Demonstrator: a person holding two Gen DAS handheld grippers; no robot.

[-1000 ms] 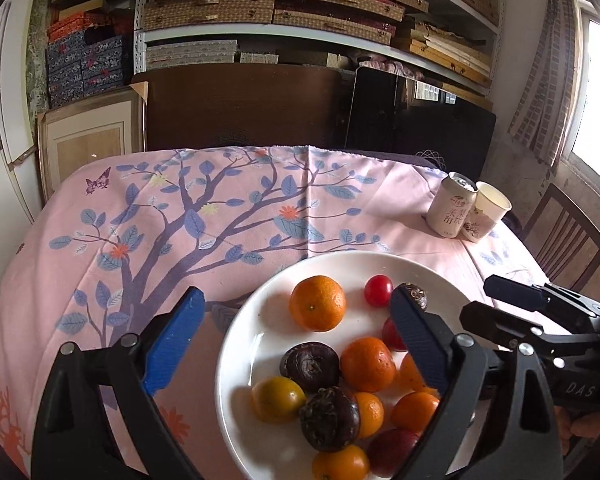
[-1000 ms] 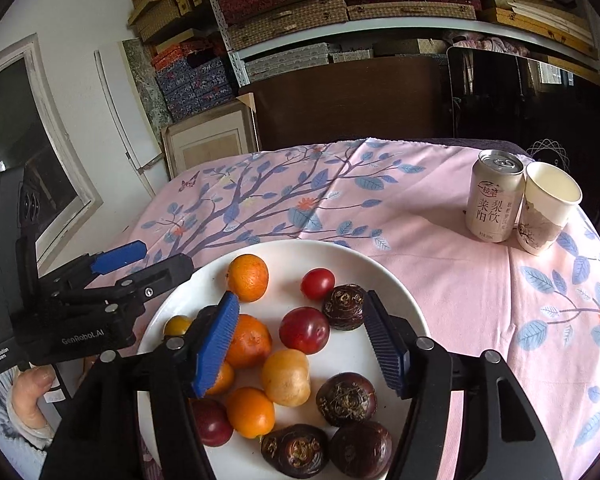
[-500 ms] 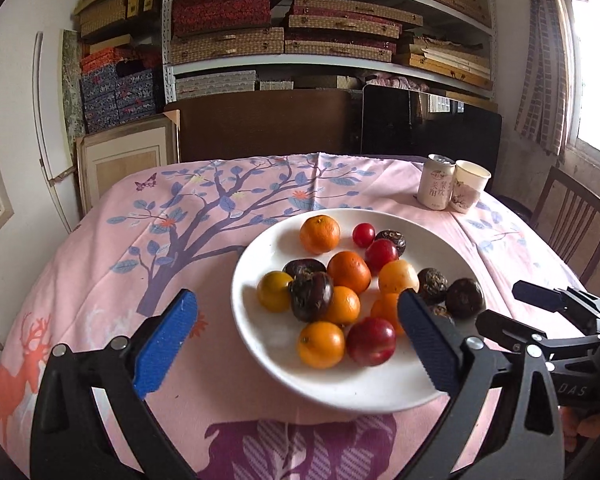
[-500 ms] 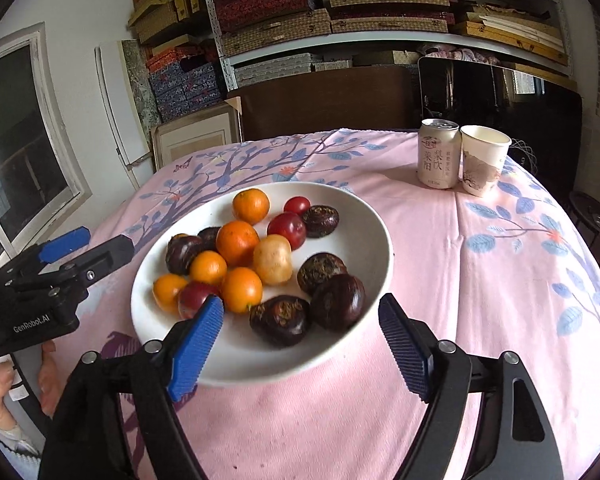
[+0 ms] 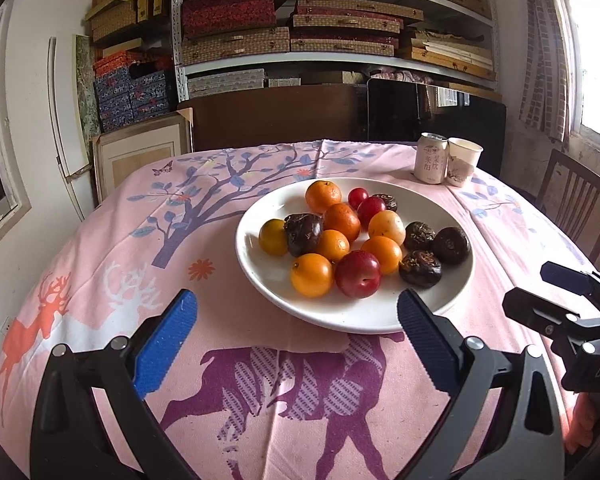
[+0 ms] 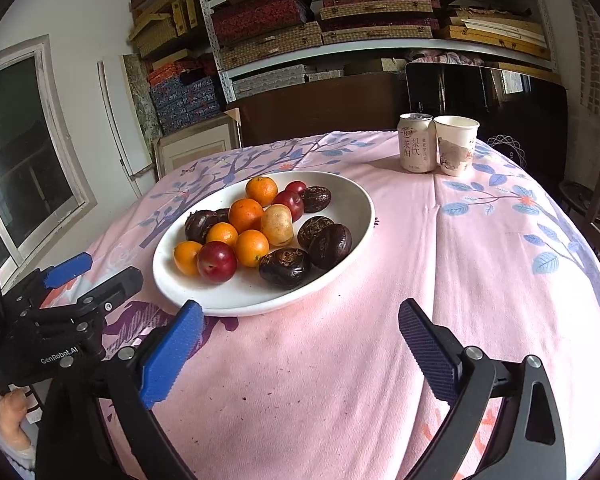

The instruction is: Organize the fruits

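Tablecloth point(image 6: 480, 248) in pink is all that lies between the right gripper point(image 6: 300, 346) fingers, whose jaws are opening on nothing; drink can point(image 6: 417, 143) and paper cup point(image 6: 457, 145) stand far ahead, touching. Left gripper point(image 5: 296, 338) is spread wide, empty, white plate point(image 5: 260, 268) just ahead holding oranges point(image 5: 312, 275), red plums point(image 5: 357, 274) and dark wrinkly fruits point(image 5: 420, 269) piled together.

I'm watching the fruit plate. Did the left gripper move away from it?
Yes. The left gripper has backed off toward the near table edge: its fingers, earlier over the white plate, now sit before its rim.
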